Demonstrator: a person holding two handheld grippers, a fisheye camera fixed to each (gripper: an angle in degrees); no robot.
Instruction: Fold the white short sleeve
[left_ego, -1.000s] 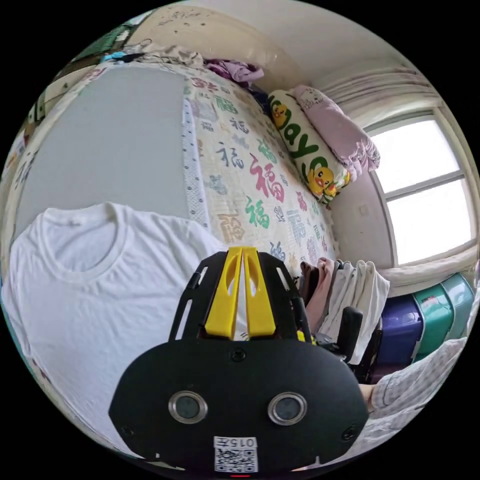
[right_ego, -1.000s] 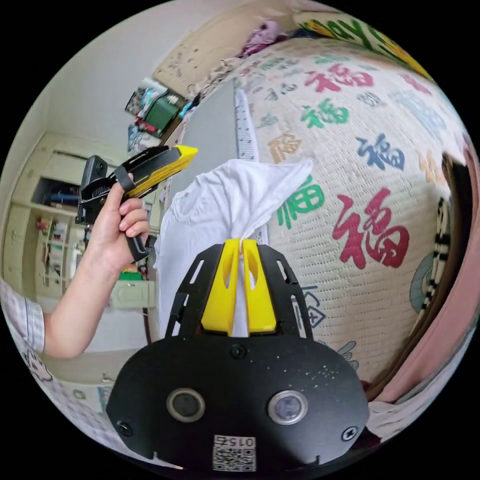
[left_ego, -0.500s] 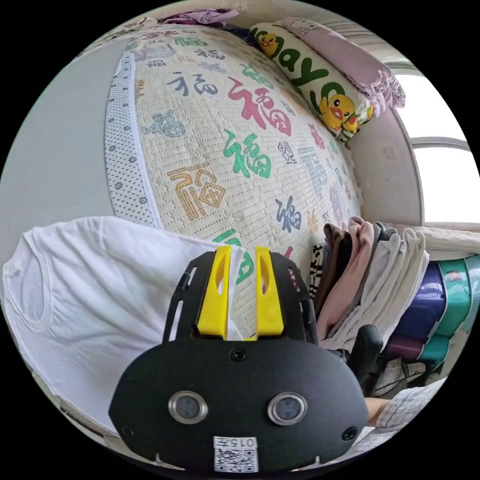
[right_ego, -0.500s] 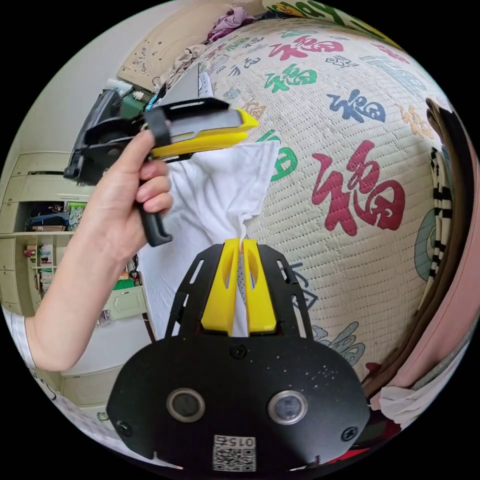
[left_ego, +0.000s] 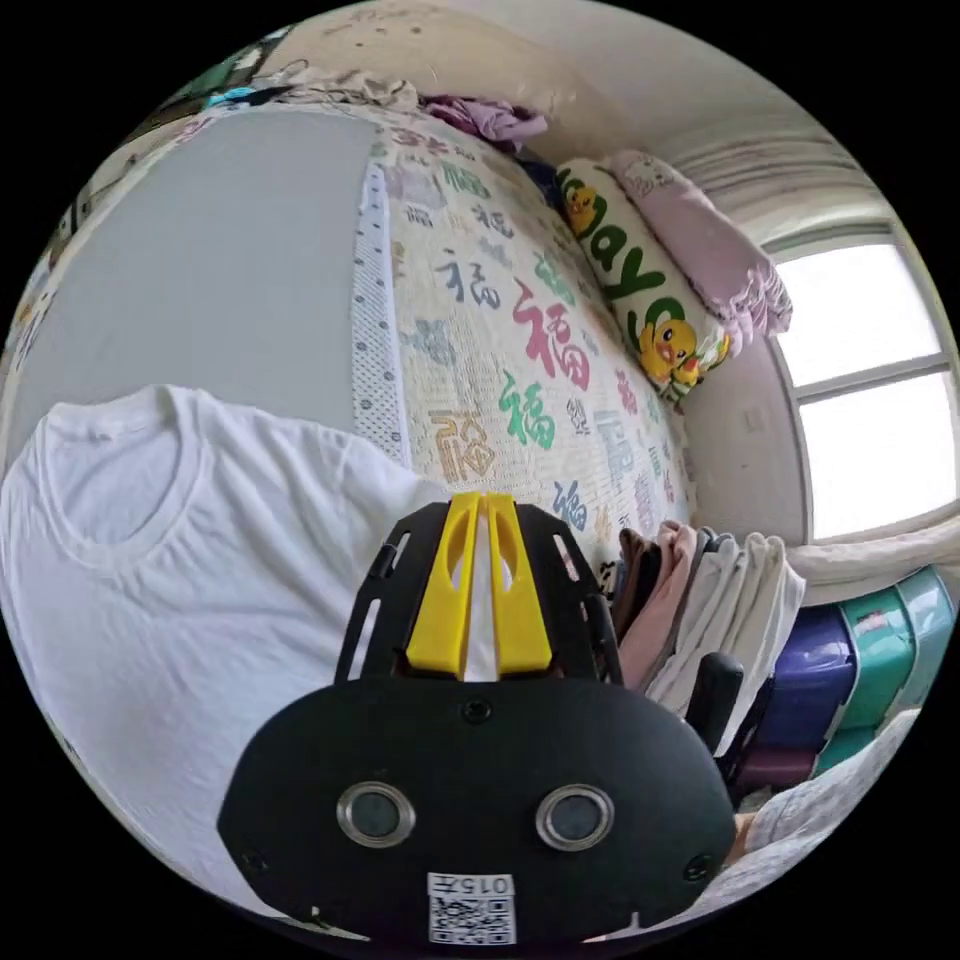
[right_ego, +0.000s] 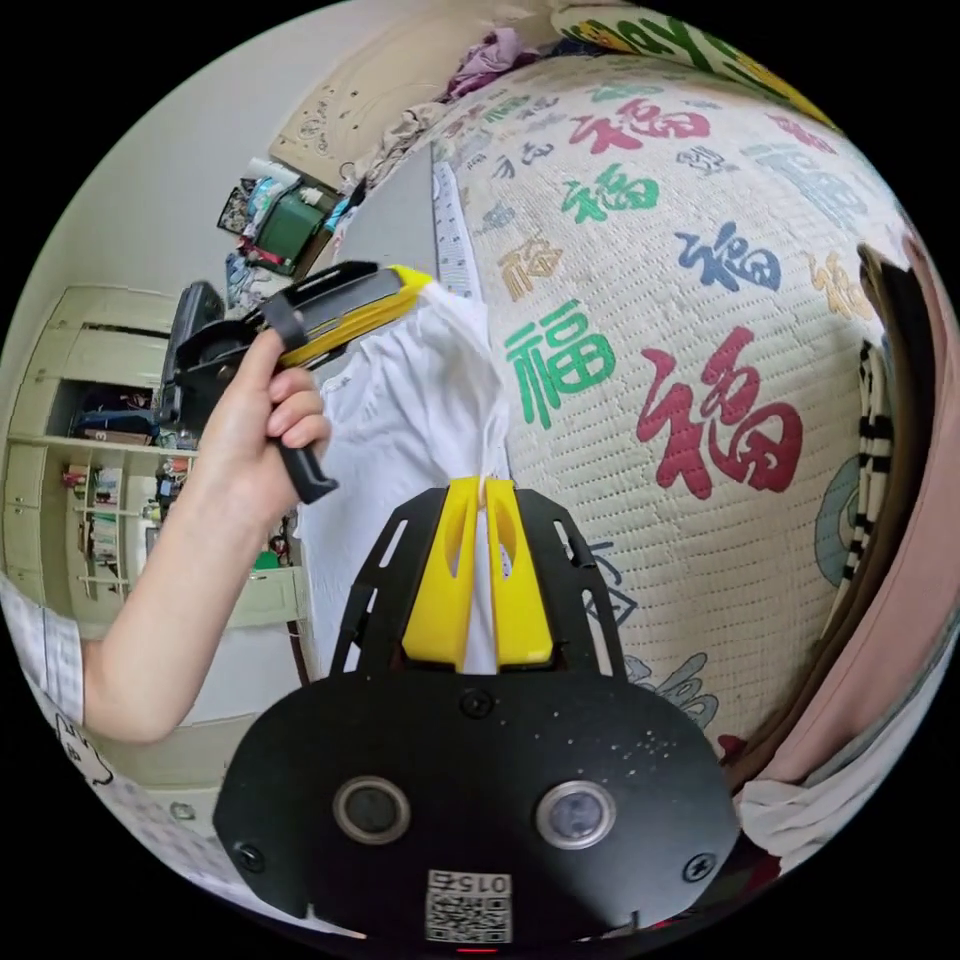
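Left gripper view: bed (left_ego: 250, 260) carrying white shirt (left_ego: 150, 560), collar toward grey side, body hanging over near edge. Left gripper (left_ego: 478, 520) pinching shirt edge, jaws pressed together. Right gripper (right_ego: 480, 500) pinching bunched cloth, shirt stretching between both.

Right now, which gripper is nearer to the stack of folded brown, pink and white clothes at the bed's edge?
Right. The right gripper grips the white T-shirt nearer the stack; the left gripper holds the shirt on the side away from it.
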